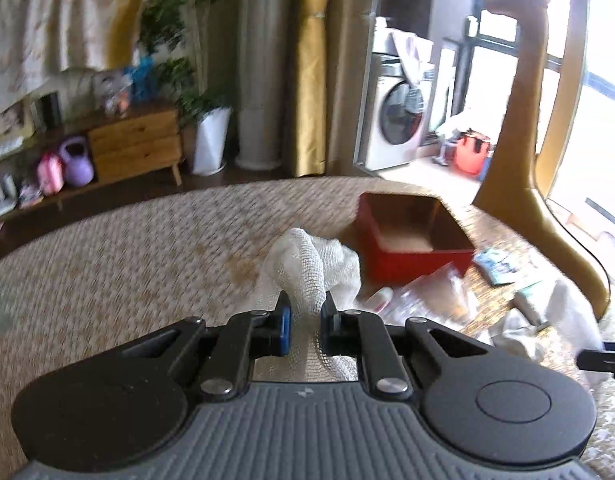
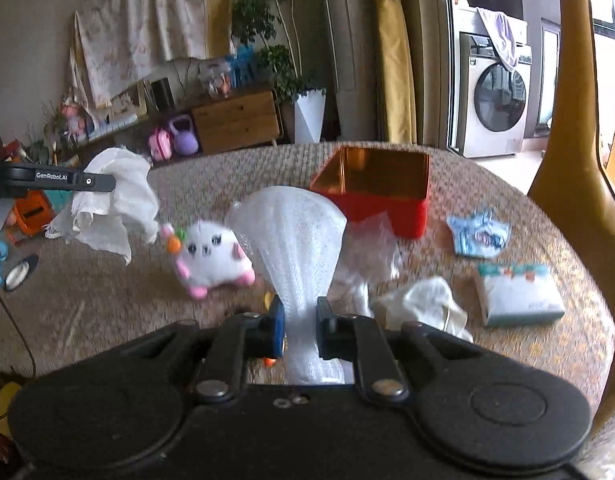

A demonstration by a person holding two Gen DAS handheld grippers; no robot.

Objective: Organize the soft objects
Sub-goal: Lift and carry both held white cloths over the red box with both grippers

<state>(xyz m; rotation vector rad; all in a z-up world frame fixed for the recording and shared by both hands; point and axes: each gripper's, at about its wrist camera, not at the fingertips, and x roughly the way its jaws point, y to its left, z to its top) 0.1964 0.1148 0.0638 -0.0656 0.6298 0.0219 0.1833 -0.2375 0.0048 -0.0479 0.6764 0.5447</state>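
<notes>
A white gauze cloth (image 1: 307, 268) is clamped between the left tongs (image 1: 305, 306); in the right wrist view the same cloth (image 2: 115, 204) is seen hanging in the air above the left part of the surface (image 2: 107, 304), clear of it. A white mesh cloth (image 2: 295, 236) is clamped between the right tongs (image 2: 300, 312) and fans out upward from them. A red box (image 2: 391, 208), open at the top, is set near the far edge of the surface. A white and pink plush toy (image 2: 211, 258) lies to the left of the mesh cloth. Crumpled clear plastic (image 2: 371, 248) lies just in front of the box. Toward the right edge, a blue patterned cloth (image 2: 479, 236), a tissue pack (image 2: 519, 294) and a crumpled white cloth (image 2: 427, 304) are scattered.
</notes>
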